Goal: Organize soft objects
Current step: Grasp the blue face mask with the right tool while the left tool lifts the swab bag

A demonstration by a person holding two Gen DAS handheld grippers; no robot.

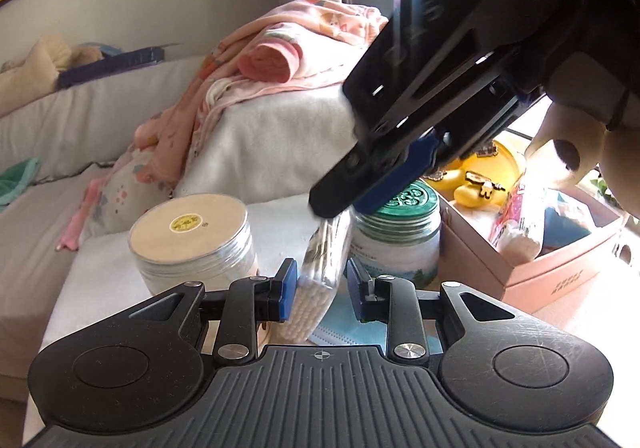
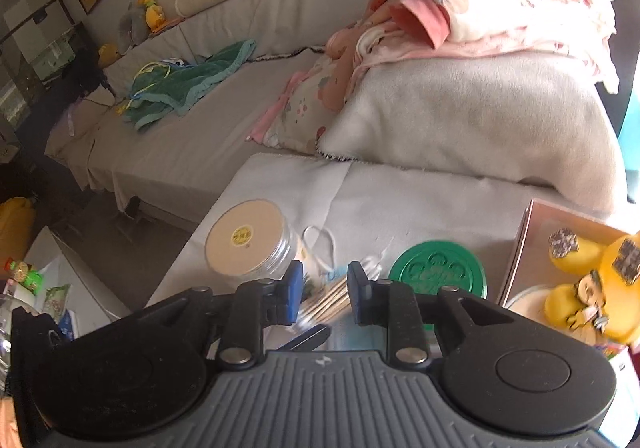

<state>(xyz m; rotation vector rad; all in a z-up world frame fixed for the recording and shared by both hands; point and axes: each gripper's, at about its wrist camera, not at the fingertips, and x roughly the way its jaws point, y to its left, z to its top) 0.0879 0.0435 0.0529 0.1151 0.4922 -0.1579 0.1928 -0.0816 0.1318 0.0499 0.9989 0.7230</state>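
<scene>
Cotton swabs in a clear packet (image 1: 320,280) stand tilted between the blue pads of my left gripper (image 1: 318,290). The left pad (image 1: 289,290) touches the packet's side, while the right pad stands just clear of it, so those tongs are parted and not clamping. My right gripper (image 1: 340,204) reaches in from the upper right of the left wrist view, its dark tips at the packet's upper end; from that angle I cannot tell how its tips stand.

My right wrist view settles it: the pads of that gripper (image 2: 322,294) are apart, with the swab sticks (image 2: 324,304) blurred in the gap and neither pad pressing on them.

Under the packet lies a blue face mask (image 1: 340,336), whose white ear loop (image 2: 318,244) only the right view shows. A jar with a beige lid (image 1: 192,244) stands to the left and a green-lidded jar (image 1: 400,240) to the right, both on a white cloth (image 2: 420,204). A pink box (image 1: 532,268) holds a yellow plush toy (image 2: 592,276). Only the right view takes in the sofa (image 2: 200,152) with its green towel (image 2: 188,84).
</scene>
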